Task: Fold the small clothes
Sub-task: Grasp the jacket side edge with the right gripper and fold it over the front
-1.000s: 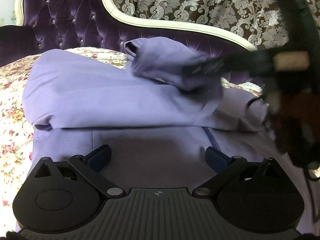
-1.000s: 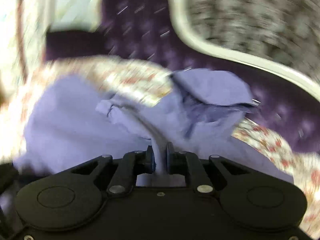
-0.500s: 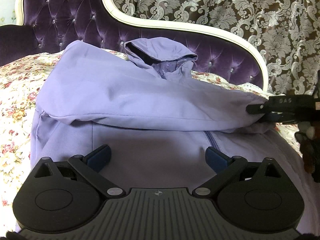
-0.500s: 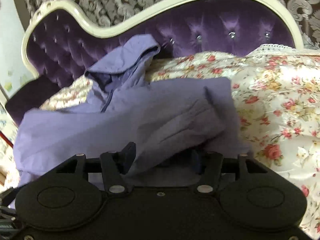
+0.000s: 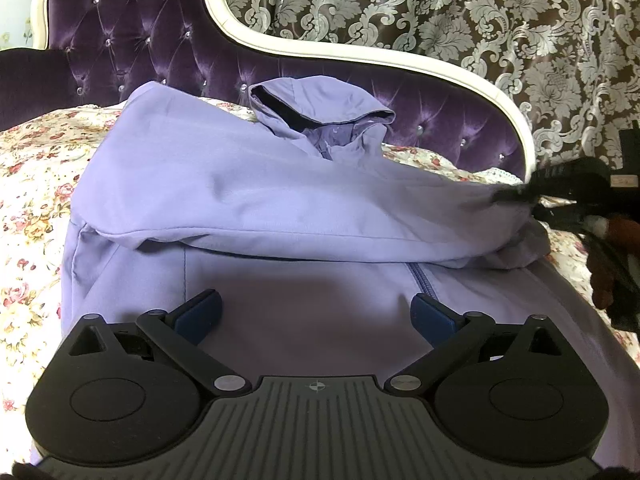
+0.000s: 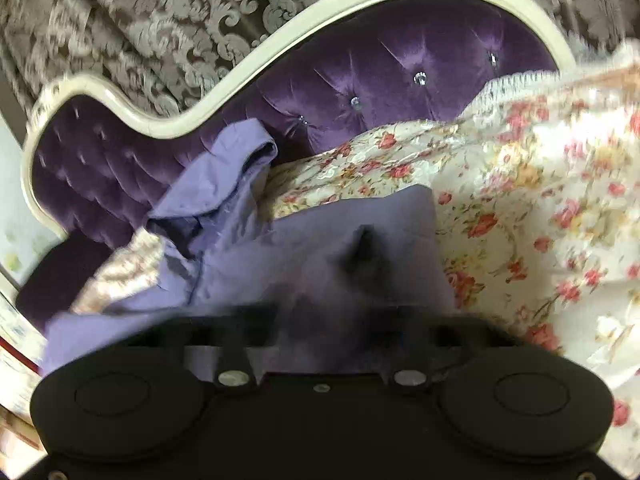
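Right gripper (image 6: 360, 276) has swung across, dragging the lilac hooded zip jacket's (image 5: 248, 196) sleeve; fingers closing on its fabric. Left gripper (image 5: 316, 312) hovers, fingers wide, empty.

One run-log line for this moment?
left gripper: open above hoodie | right gripper: closing, sleeve between jaws

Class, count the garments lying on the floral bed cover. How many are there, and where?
1: a lilac hooded jacket across the bed cover, hood toward the purple headboard. Others may lie out of view.

Soft even indoor light, fisheye-bent edges, right view seemingly motion-blurred
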